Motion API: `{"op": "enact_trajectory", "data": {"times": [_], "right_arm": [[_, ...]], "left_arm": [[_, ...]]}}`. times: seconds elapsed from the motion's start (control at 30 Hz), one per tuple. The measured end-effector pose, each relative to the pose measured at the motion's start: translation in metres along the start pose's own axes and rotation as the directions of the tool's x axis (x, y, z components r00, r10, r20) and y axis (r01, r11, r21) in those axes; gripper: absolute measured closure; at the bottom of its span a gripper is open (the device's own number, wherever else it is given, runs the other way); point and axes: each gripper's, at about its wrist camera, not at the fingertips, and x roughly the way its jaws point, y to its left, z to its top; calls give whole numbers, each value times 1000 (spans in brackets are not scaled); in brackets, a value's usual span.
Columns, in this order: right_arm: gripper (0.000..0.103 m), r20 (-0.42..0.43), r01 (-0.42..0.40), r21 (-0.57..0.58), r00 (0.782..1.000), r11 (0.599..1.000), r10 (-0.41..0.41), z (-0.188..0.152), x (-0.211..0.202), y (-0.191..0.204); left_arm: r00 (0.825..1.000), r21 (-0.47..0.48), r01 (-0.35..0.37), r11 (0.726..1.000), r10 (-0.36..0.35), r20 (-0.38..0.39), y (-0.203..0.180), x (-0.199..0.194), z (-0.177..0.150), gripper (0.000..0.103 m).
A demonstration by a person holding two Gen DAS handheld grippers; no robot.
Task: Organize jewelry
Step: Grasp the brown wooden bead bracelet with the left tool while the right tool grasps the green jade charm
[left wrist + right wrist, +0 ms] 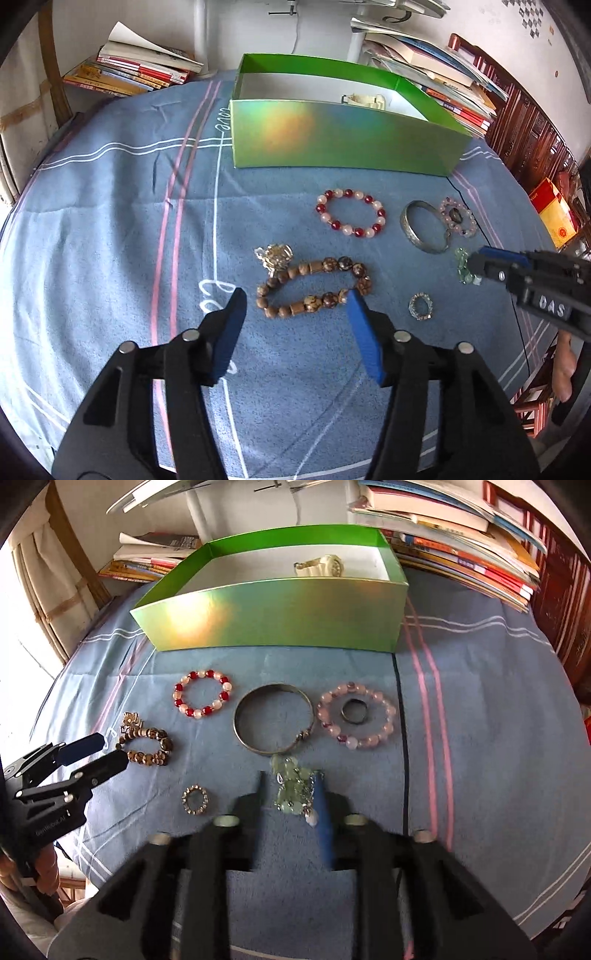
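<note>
Jewelry lies on the blue cloth in front of an open green box that holds a cream watch. My left gripper is open, its jaws either side of a brown wooden bead bracelet. My right gripper is open around a pale green bead piece, which lies between its jaws. A red-and-white bead bracelet, a silver bangle, a pink bead bracelet with a dark ring inside it, and a small sparkly ring lie around.
A silver charm touches the brown bracelet. Stacks of books stand behind the box on both sides. A thin black cable runs across the cloth on the right. A carved wooden headboard borders the far right.
</note>
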Motion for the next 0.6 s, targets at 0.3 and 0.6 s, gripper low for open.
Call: {"op": "enact_trajectory", "data": {"times": [0.3, 0.6], "right_arm": [[54, 6, 14, 16, 1000, 1000, -15, -2, -1, -12], [54, -20, -1, -7, 1000, 1000, 1, -2, 16, -4]], "left_arm": [[999, -54, -5, 999, 2, -52, 3, 17, 7, 53], [998, -45, 14, 999, -17, -64, -4, 21, 7, 50]]}}
